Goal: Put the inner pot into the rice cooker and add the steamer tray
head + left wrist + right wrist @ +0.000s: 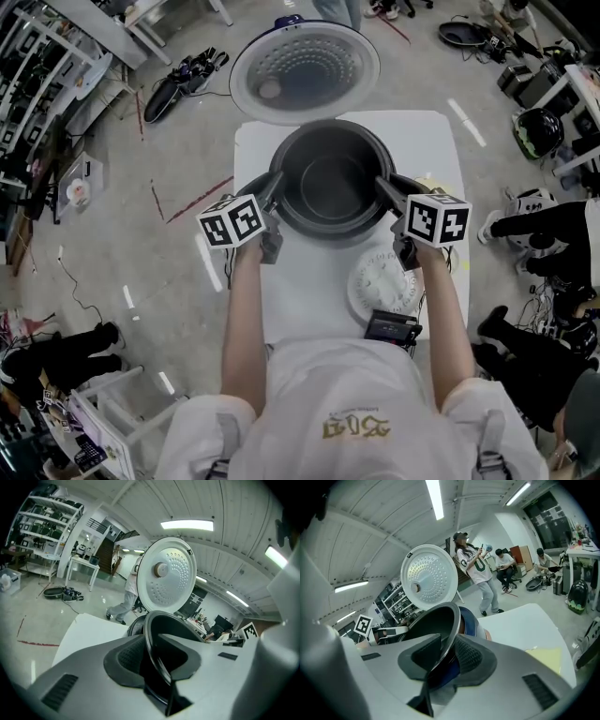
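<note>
The dark inner pot [328,187] sits down in the dark blue rice cooker [469,619], whose white lid [305,70] stands open behind it. My left gripper [274,190] is at the pot's left rim and my right gripper [382,190] at its right rim. In the left gripper view the thin rim [151,634] runs between the two pads with a gap on each side. The right gripper view shows the same: the rim [449,634] lies between slightly parted pads. The round white steamer tray [384,286] lies on the white table [309,300], near my right forearm.
A small black device [392,328] lies at the table's near edge by the tray. A yellow sheet [546,658] rests on the table's right side. People stand and sit beyond the table [476,569]. Cables, bags and shelves line the floor around.
</note>
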A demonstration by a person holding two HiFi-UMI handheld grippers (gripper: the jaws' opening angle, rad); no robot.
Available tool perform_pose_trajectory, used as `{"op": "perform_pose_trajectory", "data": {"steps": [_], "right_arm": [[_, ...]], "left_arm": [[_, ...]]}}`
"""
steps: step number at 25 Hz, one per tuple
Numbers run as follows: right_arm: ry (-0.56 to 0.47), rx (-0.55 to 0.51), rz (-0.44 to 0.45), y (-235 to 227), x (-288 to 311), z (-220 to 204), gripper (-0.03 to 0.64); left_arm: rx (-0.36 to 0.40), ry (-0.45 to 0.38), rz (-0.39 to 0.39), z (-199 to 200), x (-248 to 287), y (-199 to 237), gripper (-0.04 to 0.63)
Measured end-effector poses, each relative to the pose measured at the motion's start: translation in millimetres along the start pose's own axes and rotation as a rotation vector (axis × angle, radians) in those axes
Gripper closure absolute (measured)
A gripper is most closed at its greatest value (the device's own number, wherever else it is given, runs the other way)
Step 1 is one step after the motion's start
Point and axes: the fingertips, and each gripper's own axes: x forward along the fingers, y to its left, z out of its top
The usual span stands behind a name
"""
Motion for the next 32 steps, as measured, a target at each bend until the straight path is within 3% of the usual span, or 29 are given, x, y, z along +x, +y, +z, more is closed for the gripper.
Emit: {"op": "perform_pose_trajectory", "data": {"steps": [5, 7, 18, 32], "right_arm": [[0.017, -0.071, -0.044, -1, 1, -1, 0.495], [0.019, -0.087, -0.062, -1, 2, -1, 0.492], [0.006, -0.249, -0.187, -2, -5, -2, 0.482], [-0.088, -0.201, -0.238, 4, -43, -14, 0.468]], "left_arm": [[0.184, 0.041, 0.113, 0, 1, 4, 0.499], [0.225, 0.045, 0.129, 1, 1, 4, 0.505], [0.246, 0.042, 0.095, -6, -4, -5, 0.451], [0.259, -0.065, 0.064, -1, -38, -23, 0.426]]}}
